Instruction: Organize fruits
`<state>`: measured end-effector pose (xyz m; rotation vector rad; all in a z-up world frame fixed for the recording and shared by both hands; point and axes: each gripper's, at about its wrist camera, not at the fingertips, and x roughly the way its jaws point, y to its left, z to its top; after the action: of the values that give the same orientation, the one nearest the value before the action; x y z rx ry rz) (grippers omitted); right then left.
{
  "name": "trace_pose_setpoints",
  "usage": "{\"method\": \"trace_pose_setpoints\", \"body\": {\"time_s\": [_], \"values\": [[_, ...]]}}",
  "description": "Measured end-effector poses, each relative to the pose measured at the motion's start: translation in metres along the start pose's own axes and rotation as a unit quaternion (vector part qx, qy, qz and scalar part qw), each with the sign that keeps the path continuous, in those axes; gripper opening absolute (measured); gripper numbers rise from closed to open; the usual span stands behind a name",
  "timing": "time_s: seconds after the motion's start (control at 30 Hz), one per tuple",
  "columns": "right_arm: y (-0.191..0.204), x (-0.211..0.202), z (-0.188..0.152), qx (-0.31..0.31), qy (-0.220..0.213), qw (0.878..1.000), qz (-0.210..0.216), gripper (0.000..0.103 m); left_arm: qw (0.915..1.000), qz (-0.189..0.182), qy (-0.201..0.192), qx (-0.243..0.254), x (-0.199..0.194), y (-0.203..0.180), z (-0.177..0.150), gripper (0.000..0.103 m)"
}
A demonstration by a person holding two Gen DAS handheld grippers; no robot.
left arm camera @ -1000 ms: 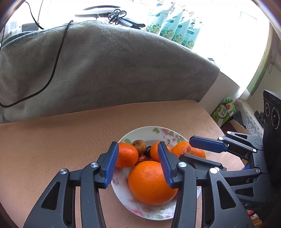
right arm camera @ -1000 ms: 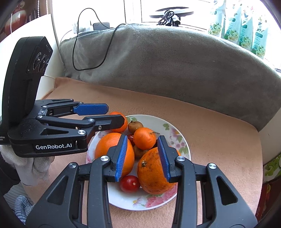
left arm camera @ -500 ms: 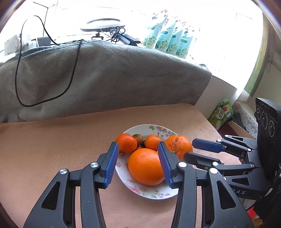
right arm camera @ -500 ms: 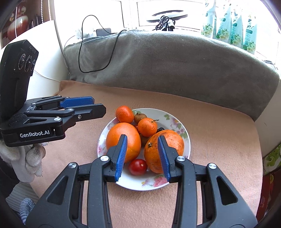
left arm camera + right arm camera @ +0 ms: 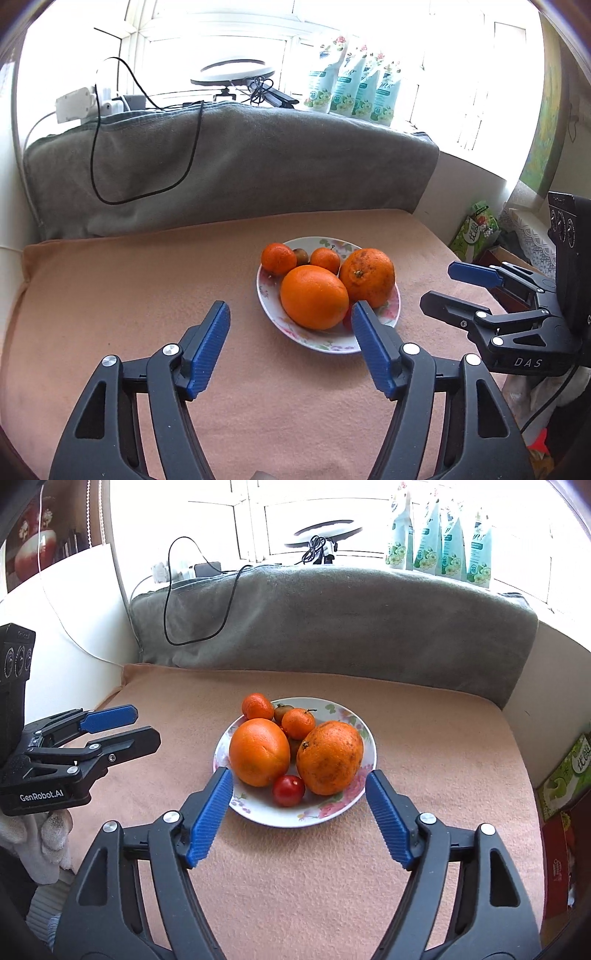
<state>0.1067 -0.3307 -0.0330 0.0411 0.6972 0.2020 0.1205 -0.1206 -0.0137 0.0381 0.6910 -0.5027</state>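
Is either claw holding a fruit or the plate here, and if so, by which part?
Nothing is held. The left claw and right claw are both opening with only air between their pads, short of the plate where all the fruit lies.

Each wrist camera looks forward and downward along its own fingers. Both views share the fruit plate (image 5: 394,302) (image 5: 370,751), near ahead.

"GenRobot.AI" on left tool (image 5: 114,725); "DAS" on right tool (image 5: 448,291)
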Motion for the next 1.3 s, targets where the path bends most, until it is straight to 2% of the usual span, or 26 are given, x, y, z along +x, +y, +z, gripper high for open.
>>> {"method": "trace_pose_setpoints", "body": {"time_s": [0.1, 0.33, 0.43, 0.5, 1.3], "values": [[0.000, -0.010, -0.009, 0.009, -0.005, 1.000, -0.008, 0.078, 0.9999, 0.014, 0.000, -0.002, -0.005, -0.004, -0.007, 0.074], [0.001, -0.025, -0.023, 0.025, -0.013, 0.999, -0.033, 0.083, 0.9983, 0.056, -0.016, 0.004, -0.020, -0.014, -0.018, 0.074], [0.002, -0.030, -0.027, 0.028, -0.017, 0.999, -0.041, 0.083, 0.9980, 0.061, -0.019, -0.001, -0.025, -0.015, -0.020, 0.082], [0.002, -0.032, -0.029, 0.031, -0.018, 0.998, -0.044, 0.083, 0.9976, 0.066, -0.021, 0.003, -0.027, -0.017, -0.021, 0.082], [0.001, -0.026, -0.033, 0.033, -0.007, 0.998, -0.050, 0.083, 0.9973, 0.071, -0.014, 0.008, -0.029, -0.025, -0.022, 0.082]]}}
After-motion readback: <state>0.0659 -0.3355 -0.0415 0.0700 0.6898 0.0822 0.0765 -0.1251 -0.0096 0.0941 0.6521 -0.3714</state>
